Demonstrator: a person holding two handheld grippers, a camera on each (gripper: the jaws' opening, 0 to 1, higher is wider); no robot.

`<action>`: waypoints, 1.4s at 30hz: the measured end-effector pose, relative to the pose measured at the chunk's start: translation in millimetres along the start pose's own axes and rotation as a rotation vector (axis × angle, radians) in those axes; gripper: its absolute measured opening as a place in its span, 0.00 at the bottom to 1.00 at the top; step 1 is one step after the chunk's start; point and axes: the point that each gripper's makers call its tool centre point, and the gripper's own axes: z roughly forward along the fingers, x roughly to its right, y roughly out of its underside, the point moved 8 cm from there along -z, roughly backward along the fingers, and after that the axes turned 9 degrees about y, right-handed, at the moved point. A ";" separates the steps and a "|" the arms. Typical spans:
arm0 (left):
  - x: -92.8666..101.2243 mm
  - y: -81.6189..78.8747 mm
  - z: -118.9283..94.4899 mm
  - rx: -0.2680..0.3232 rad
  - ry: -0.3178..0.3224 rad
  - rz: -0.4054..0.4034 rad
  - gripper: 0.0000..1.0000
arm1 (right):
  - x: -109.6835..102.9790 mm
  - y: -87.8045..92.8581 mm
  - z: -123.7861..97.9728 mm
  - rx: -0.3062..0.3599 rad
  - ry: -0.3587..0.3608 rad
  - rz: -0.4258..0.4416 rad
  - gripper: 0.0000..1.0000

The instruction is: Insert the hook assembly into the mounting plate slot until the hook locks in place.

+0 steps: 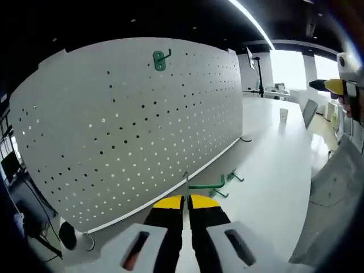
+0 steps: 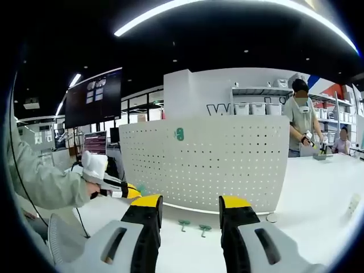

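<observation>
Left gripper view: the left gripper has its yellow-tipped jaws clenched on a green hook, whose thin metal plate stands up between the tips while its green arm runs off to the right. Just beyond it, two more green hooks lie on the white table, close to the foot of the white pegboard. The pegboard stands upright on the table and spans the left and centre of the scene. A fourth green hook, the mounted hook, already hangs near the board's top edge. At the far right edge, the right gripper shows its yellow tip.

In the right gripper view, the right gripper is released, its jaws spread wide apart with nothing between them. It faces the pegboard head on from well back. The mounted hook sits high on the board's left part, and the two loose hooks lie on the table in front of the board's base. At the left, a gloved hand with a grey sleeve holds the left gripper. A person stands behind the board's far right end.
</observation>
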 end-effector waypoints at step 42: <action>69.2 -45.4 -81.2 0.349 -0.059 -0.104 0.03 | -34.0 -10.6 3.6 0.032 -0.194 0.001 0.33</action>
